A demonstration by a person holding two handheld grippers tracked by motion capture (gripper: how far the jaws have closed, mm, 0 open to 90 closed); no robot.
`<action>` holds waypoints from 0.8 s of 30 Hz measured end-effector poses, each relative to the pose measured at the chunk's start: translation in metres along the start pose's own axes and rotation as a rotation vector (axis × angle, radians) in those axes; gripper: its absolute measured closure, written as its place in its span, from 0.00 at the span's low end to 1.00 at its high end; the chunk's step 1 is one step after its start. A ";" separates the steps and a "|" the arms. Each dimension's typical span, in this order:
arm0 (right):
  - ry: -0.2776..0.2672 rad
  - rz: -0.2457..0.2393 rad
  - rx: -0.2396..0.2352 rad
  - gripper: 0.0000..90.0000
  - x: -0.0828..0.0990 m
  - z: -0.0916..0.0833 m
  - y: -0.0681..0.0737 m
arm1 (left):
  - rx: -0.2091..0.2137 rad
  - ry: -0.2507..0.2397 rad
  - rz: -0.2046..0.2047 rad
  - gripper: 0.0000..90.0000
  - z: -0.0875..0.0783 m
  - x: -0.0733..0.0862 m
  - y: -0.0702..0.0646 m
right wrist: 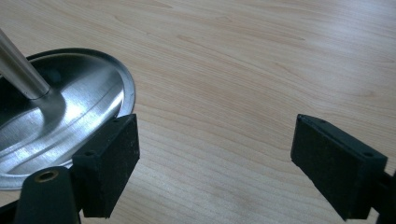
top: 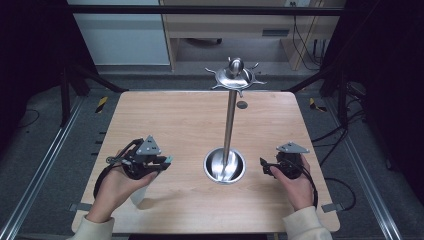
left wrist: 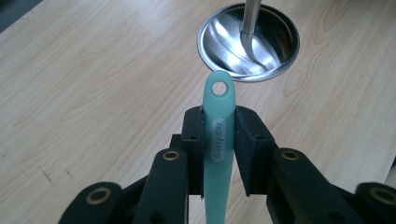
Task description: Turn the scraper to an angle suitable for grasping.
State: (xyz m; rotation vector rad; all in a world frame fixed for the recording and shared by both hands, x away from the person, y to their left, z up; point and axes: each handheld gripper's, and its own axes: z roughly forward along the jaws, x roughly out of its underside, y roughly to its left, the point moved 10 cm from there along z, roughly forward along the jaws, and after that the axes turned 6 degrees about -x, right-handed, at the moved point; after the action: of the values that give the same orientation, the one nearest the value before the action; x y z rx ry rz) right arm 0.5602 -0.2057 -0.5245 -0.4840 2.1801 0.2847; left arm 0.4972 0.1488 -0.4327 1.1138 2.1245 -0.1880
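Nearest the viewer, the person's two hands enter at the table's (top: 165, 115) near edge, one on either side of the steel stand (top: 229, 125), which serves as the landmark; the left gripper (top: 165, 161), to the left of the stand's dished base (top: 224, 165), is clamped on a pale green utensil handle (left wrist: 218, 140), its pads pressing both flanks of the handle; the left gripper view resolves what the high view reduces to a small green tip, namely the hanging hole at the handle's end and a grey embossed label, with the hole end pointing toward the base; the right gripper (top: 262, 165), to the right of the base, stands wide apart with nothing between its jaws; the right gripper view places one pad (right wrist: 109, 163) just beside the base rim, with bare wood under the gap; beyond the hands, the stand's pole rises upright to a domed cap ringed with hooks (top: 235, 76), seen in the high view; the surface is light wood-grain board with rounded corners; farther off lie a grey floor, metal rails, trailing cables and wooden furniture.
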 end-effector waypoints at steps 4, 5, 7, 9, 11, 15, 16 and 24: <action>0.002 -0.001 -0.001 0.17 0.000 0.000 0.000 | -0.001 -0.024 -0.012 0.83 -0.002 -0.003 0.002; 0.003 0.002 -0.001 0.17 0.000 0.000 0.000 | -0.004 -0.027 -0.014 0.83 -0.004 -0.003 0.003; 0.002 -0.003 -0.002 0.17 0.000 0.000 0.000 | -0.011 -0.045 -0.021 0.83 -0.007 -0.005 0.005; 0.002 -0.002 -0.002 0.17 0.000 0.000 0.001 | -0.016 -0.062 -0.029 0.83 -0.010 -0.006 0.007; 0.000 -0.003 -0.001 0.17 0.000 0.000 0.001 | -0.017 -0.080 -0.038 0.83 -0.012 -0.008 0.008; 0.002 0.001 -0.004 0.17 0.000 0.000 0.001 | -0.027 -0.112 -0.045 0.83 -0.017 -0.012 0.009; 0.002 0.001 -0.004 0.17 0.000 0.000 0.001 | -0.027 -0.112 -0.045 0.83 -0.017 -0.012 0.009; 0.012 0.007 -0.013 0.16 0.001 0.002 0.002 | -0.025 -0.111 -0.043 0.83 -0.015 -0.011 0.009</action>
State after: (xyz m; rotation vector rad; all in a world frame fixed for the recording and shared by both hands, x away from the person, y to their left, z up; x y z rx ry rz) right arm 0.5600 -0.2034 -0.5259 -0.4871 2.1932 0.3003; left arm 0.5000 0.1532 -0.4132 1.0208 2.0473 -0.2377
